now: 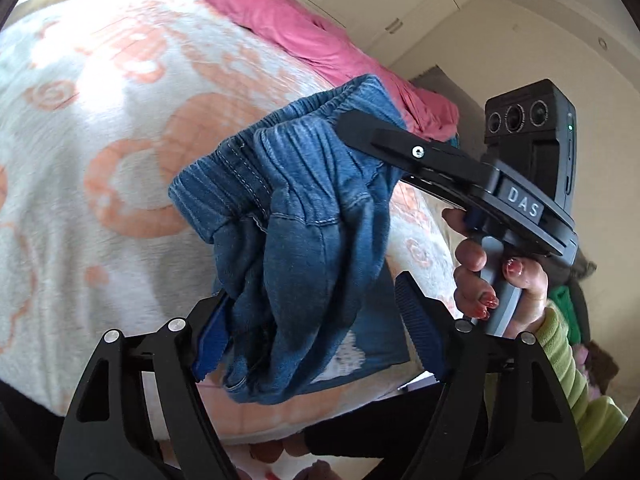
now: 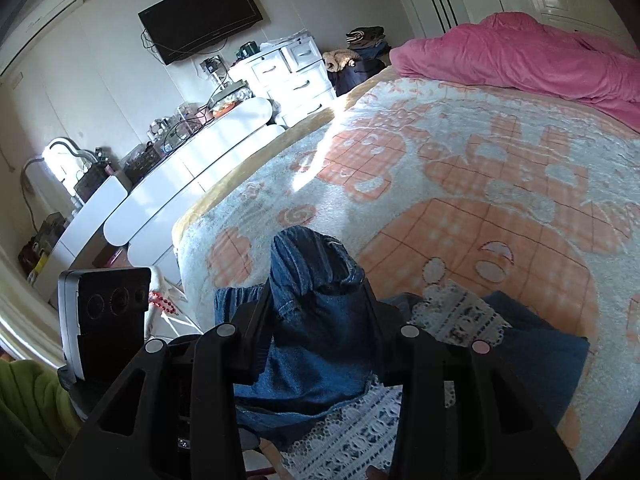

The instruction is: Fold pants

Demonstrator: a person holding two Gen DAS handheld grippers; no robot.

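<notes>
Bedding fills both views: a fleecy white blanket with orange swirls [image 1: 120, 128] covers the bed, and a crumpled pink quilt [image 1: 288, 20] lies along its far edge. In the left wrist view, the left tool [image 1: 308, 336] stands with its blue-padded fingers [image 1: 210, 340] apart; the bunched blue denim pants [image 1: 304, 216] hang between them, resting against the left pad and clear of the right one. The pants are lifted above the blanket near the bed's near edge. Further right, the right tool [image 1: 384, 144] is clamped on the elastic waistband, gripped by a hand [image 1: 500, 280] in a lime-green sleeve [image 1: 568, 368]. In the right wrist view its black fingers [image 2: 374, 320] pinch the denim, with white lace trim [image 2: 460, 316] beside it.
</notes>
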